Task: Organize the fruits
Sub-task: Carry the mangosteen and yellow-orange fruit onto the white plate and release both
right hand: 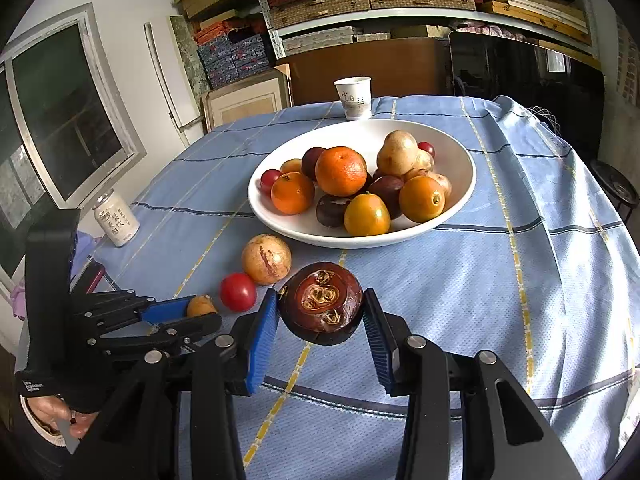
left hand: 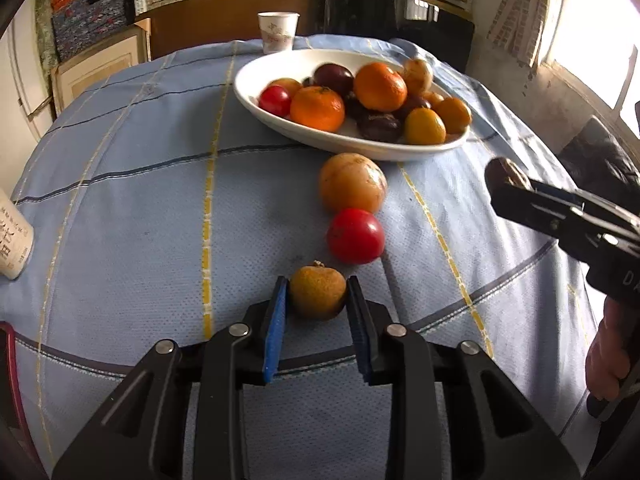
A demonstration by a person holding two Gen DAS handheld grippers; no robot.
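A white bowl point(left hand: 256, 68) point(right hand: 460, 148) holds several fruits: oranges, dark purple fruits, small red ones. My left gripper point(left hand: 318, 292) is shut on a small brown rough-skinned fruit point(left hand: 317, 297) point(right hand: 201, 305) at the tablecloth. Ahead of it lie a red tomato point(left hand: 355, 235) point(right hand: 237, 291) and a tan round fruit point(left hand: 352, 182) point(right hand: 266, 253). My right gripper point(right hand: 321, 307) is shut on a dark purple mangosteen point(right hand: 320, 303), held above the cloth in front of the bowl. It also shows in the left wrist view point(left hand: 505, 174) at the right.
A paper cup point(left hand: 277, 32) point(right hand: 353, 98) stands behind the bowl. A white can point(right hand: 115, 220) point(left hand: 12, 240) stands at the table's left edge. The blue checked tablecloth point(right hand: 480, 300) covers a round table. Shelves and boxes stand behind.
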